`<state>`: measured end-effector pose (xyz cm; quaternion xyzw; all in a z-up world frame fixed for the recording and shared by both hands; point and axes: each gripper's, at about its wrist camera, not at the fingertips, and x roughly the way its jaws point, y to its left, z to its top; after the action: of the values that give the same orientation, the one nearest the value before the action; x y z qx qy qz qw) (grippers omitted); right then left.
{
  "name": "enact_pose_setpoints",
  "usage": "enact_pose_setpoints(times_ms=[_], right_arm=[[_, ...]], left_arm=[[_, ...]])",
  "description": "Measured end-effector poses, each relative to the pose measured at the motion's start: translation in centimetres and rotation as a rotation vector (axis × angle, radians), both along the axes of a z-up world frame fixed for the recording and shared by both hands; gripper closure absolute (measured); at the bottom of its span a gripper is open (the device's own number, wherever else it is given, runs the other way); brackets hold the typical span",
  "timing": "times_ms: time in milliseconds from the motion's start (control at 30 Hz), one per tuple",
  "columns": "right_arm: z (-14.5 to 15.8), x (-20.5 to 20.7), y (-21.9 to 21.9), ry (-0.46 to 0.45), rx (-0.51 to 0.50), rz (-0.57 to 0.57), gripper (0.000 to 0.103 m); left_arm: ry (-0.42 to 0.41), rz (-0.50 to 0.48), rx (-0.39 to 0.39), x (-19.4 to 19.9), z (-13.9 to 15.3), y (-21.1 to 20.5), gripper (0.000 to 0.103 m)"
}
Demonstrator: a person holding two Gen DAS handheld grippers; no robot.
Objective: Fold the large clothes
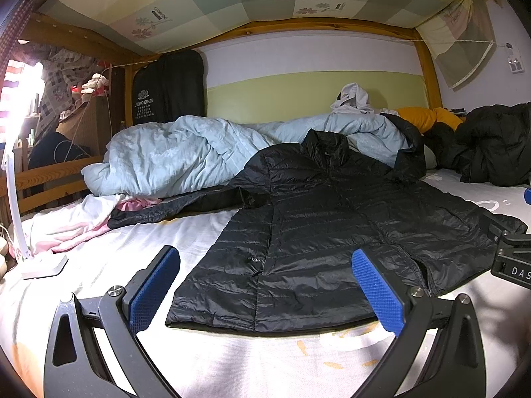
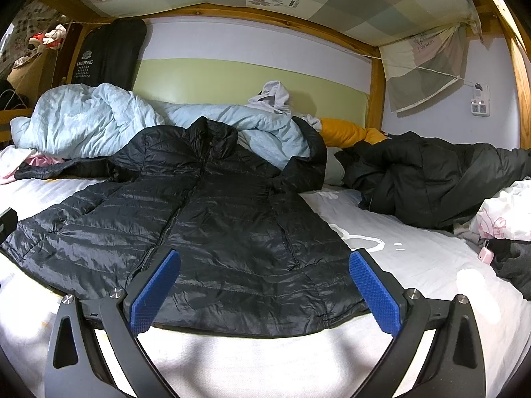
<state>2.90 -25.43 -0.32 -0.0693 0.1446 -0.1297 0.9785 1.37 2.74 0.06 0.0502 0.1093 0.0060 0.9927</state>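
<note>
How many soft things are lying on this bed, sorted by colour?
Black: 2 – the spread puffer jacket and a crumpled dark coat
Light blue: 1 – the duvet
Yellow-orange: 1 – the pillow
Pale grey-white: 1 – a garment atop the duvet
White-and-pink: 1 – a bundle at the right
Total: 6

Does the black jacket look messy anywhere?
Mostly no. The jacket lies flat, but its far sleeve rides up crooked over the blue duvet, and the other sleeve trails sideways.
</note>
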Motion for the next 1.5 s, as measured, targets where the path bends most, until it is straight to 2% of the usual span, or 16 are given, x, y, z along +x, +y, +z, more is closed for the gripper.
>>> enact_pose_setpoints(times_ms=[667,900,1167,1267,1333,1400,1500], right_arm=[[0.13,-0.38,-0.14,-0.010,-0.005,-0.003,0.000],[0.21,-0.32,-0.05,-0.023,-0.045,0.003,0.000],[0.19,-0.59,-0.20,-0.043,-0.004,0.005,0.000],[0.07,-0.30,-0.44,0.011,0.075,0.002,0.000],[0.07,-0.13,-0.43,0.021,0.084,0.002,0.000],[0.05,-0.08,-0.34,0.023,0.032,0.003,0.000],[-0.02,0.22,-0.34,0.028,0.035,0.008,0.000]], left_arm=[[-0.014,0.000,0.008,-0.31,-0.09,0.18,0.000],[-0.020,-0.015,0.011,-0.64,0.02,0.22,0.000],[-0.006,-0.015,0.010,-0.35,-0.01,0.45,0.000],[-0.009,-0.014,0.011,-0.42,-0.02,0.52,0.000],[-0.007,-0.013,0.017,-0.32,0.00,0.46,0.000],[-0.005,-0.013,0.025,-0.17,-0.04,0.33,0.000],[0.000,-0.013,0.038,0.03,-0.13,-0.01,0.000]])
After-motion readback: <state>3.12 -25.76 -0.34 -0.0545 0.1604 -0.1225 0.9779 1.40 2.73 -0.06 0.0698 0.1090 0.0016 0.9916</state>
